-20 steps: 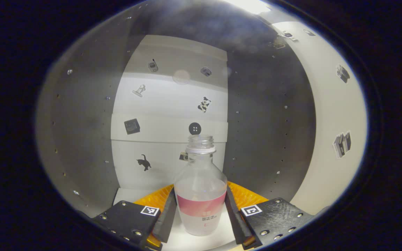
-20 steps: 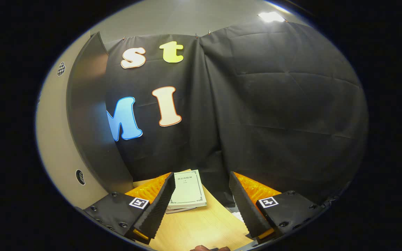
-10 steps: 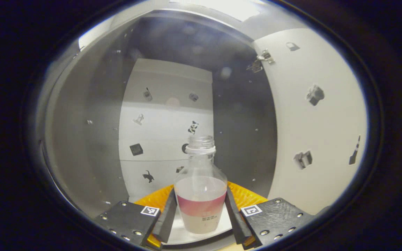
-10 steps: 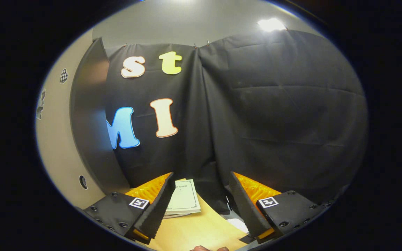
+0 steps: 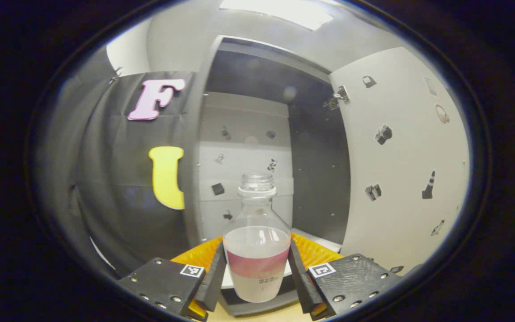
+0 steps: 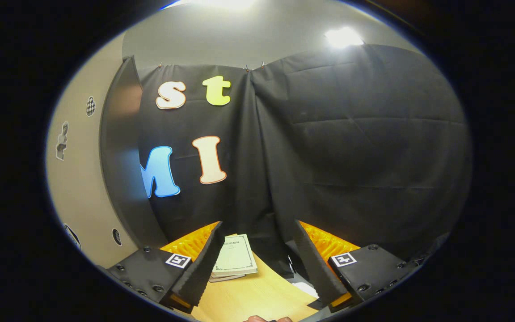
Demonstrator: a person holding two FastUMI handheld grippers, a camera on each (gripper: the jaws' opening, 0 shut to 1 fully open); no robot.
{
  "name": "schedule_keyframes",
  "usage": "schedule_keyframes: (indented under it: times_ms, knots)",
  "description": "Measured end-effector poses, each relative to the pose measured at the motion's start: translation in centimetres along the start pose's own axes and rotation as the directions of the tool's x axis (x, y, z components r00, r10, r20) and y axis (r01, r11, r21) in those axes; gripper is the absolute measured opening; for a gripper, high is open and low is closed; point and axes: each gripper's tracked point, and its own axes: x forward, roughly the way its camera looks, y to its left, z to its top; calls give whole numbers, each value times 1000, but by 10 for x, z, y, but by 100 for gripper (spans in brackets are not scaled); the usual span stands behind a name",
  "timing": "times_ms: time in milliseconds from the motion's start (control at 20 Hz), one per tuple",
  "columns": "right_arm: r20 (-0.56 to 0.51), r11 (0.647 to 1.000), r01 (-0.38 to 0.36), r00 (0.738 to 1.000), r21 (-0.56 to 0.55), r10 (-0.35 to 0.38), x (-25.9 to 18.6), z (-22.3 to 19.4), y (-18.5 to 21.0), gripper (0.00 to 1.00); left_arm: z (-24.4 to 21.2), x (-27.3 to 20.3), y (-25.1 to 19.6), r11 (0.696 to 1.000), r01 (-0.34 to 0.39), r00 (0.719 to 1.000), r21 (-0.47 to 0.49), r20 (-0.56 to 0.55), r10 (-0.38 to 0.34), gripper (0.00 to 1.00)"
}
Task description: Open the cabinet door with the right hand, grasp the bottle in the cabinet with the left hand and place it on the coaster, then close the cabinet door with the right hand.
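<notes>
The two fingers (image 5: 216,281) of the left gripper (image 5: 257,281) press on both sides of the bottle (image 5: 257,250), so it is pinched tight between them. The bottle stands straight up. It is clear, has no cap on top, and wears a pink band around its middle. It looks cloudy white inside up to its shoulder. Behind the bottle is the cabinet (image 5: 244,147), out past the fingers. Its inside has gray side walls and a white back with little black pictures on it. The cabinet door (image 5: 400,156) is swung wide open on the right side, and it also has small black pictures stuck on it. A bit of light wooden table (image 5: 257,315) shows under the bottle. The right gripper (image 6: 257,268) has its fingers (image 6: 204,268) spread apart with nothing between them. Past them lies a pale green book (image 6: 235,260) on the wooden table (image 6: 253,297), close to the left finger. On the left of the right gripper view is the edge of the open cabinet door (image 6: 119,179), standing tall.
</notes>
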Motion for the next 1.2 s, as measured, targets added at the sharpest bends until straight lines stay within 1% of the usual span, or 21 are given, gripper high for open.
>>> schedule_keyframes:
  times_ms: [150, 200, 300, 400, 500, 550, 600, 650, 700, 750, 800, 950, 1050, 1100, 1150, 1200]
  knots:
    - [18, 1000, 4, 1000, 5, -4, -10, 3, 4, 92, -32, -44, 48, 995, -95, 996, -11, -1, 95, 68]
    - [20, 1000, 10, 1000, 2, -10, -14, 2, 3, 92, -47, -58, 63, 992, -127, 992, -24, -11, 127, 70]
    - [21, 1000, 15, 1000, -8, -15, -18, 1, 4, 92, -78, -85, 84, 984, -172, 985, -37, -35, 171, 68]
    - [32, 999, 33, 999, -14, -32, -20, -1, -1, 92, -107, -109, 95, 979, -199, 979, -40, -54, 197, 68]
    - [30, 999, 39, 999, -2, -39, -24, -7, -2, 92, -136, -130, 108, 975, -218, 975, -52, -65, 214, 70]
    - [37, 999, 44, 998, 6, -44, -26, -8, -4, 92, -151, -136, 110, 972, -227, 972, -56, -70, 223, 68]
    - [42, 998, 57, 997, 13, -57, -28, -9, -6, 98, -163, -143, 114, 970, -237, 970, -56, -75, 232, 68]
    - [36, 997, 73, 997, 20, -74, -30, -11, -11, 92, -178, -151, 117, 968, -245, 967, -54, -86, 240, 68]
    - [35, 996, 87, 996, 17, -88, -33, -15, -12, 92, -191, -159, 119, 967, -249, 965, -55, -96, 243, 68]
    - [40, 995, 100, 994, 2, -100, -34, -16, -15, 92, -201, -163, 118, 967, -249, 965, -58, -98, 243, 68]
    - [45, 993, 118, 992, -26, -116, -37, -18, -19, 92, -210, -168, 117, 967, -247, 966, -64, -95, 241, 71]
    - [45, 988, 136, 990, -73, -133, -42, -20, -19, 92, -231, -179, 118, 966, -252, 965, -56, -90, 246, 70]
    - [49, 977, 161, 987, -143, -155, -41, -21, -23, 92, -248, -184, 116, 966, -254, 964, -46, -91, 249, 70]
    - [46, 974, 161, 987, -156, -156, -40, -20, -22, 92, -257, -186, 114, 964, -262, 961, -37, -96, 257, 70]
    - [42, 977, 153, 988, -149, -148, -41, -19, -19, 93, -268, -185, 113, 962, -273, 957, -24, -109, 269, 70]
    - [43, 979, 148, 989, -140, -143, -42, -17, -16, 98, -282, -186, 110, 961, -277, 954, -3, -123, 274, 70]
